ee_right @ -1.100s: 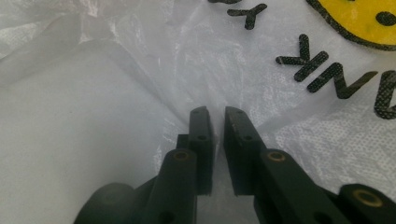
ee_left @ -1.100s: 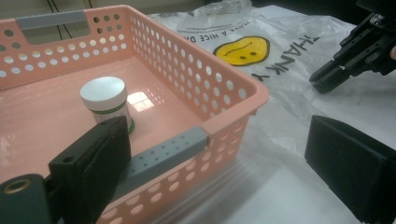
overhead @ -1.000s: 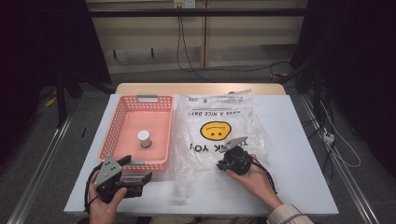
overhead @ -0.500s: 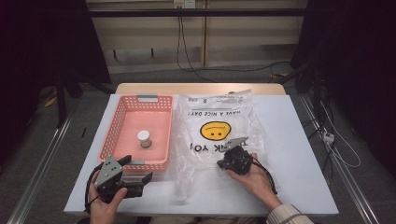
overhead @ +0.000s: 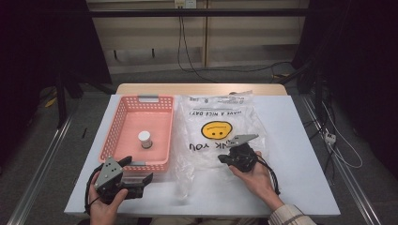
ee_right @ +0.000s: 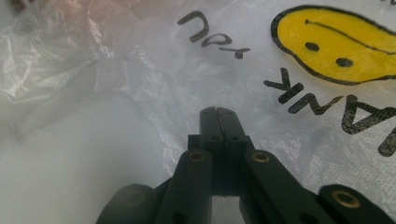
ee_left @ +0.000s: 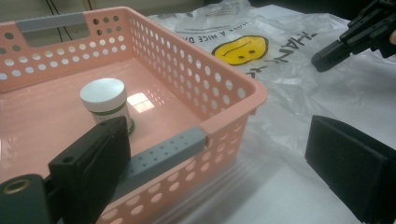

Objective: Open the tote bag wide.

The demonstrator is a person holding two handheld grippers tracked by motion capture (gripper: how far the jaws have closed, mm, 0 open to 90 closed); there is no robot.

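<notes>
1. Presently the right gripper point(overhead: 224, 158) has its jaws fully closed; in the right gripper view the tips point(ee_right: 219, 122) meet on the film of the plastic bag point(overhead: 220, 133), and whether film is pinched between them cannot be told.
2. Left gripper point(overhead: 143, 174): jaws wide open, holding nothing, at the near rim of the pink basket point(overhead: 119, 126).
3. Bag print, read upside down from the high view: "HAVE A NICE DAY!", "THANK YOU", one yellow smiley point(overhead: 218, 130).
4. Count: one bag on the white surface point(overhead: 300, 140), just beside one basket; one white-capped jar point(overhead: 144, 139) inside that basket.
</notes>
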